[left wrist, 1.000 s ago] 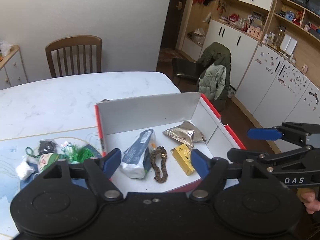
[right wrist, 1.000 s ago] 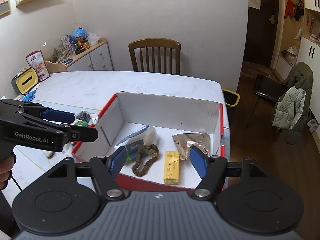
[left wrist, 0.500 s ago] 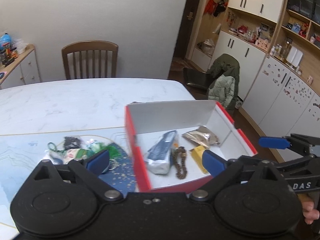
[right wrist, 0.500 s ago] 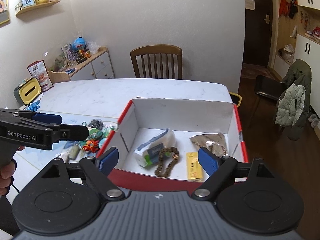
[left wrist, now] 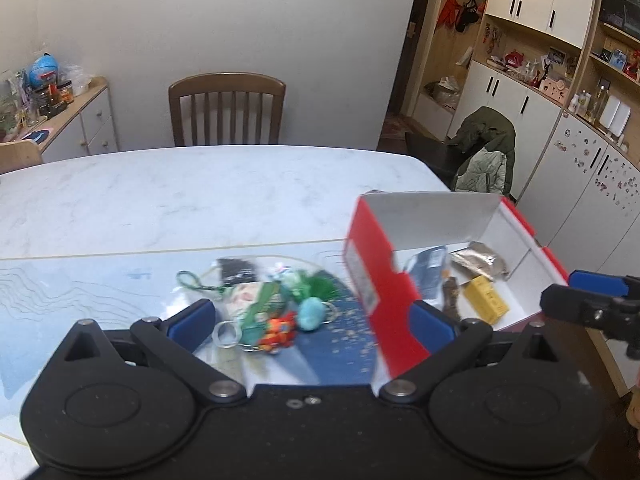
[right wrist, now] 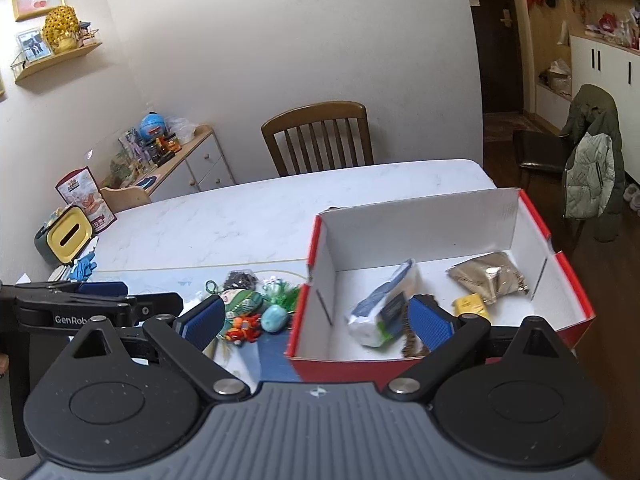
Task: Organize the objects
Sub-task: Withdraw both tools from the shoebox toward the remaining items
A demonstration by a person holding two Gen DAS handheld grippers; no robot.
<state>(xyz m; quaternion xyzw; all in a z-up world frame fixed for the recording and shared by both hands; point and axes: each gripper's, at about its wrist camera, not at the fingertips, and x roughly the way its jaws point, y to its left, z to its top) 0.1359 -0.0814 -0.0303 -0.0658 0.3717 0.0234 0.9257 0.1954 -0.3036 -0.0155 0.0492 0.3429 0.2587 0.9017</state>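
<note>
Red box, trinket pile, marble table

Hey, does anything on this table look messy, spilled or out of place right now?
Yes. A jumble of small trinkets lies loose on the table, left of the red box, instead of inside it. Nothing looks spilled or broken.

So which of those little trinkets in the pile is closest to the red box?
The round turquoise one. It lies at the pile's right edge, nearest the red box, while the orange trinket sits farther left.

trinket pile: motion-blurred | bead string: half hidden behind hand-held gripper finger
</note>
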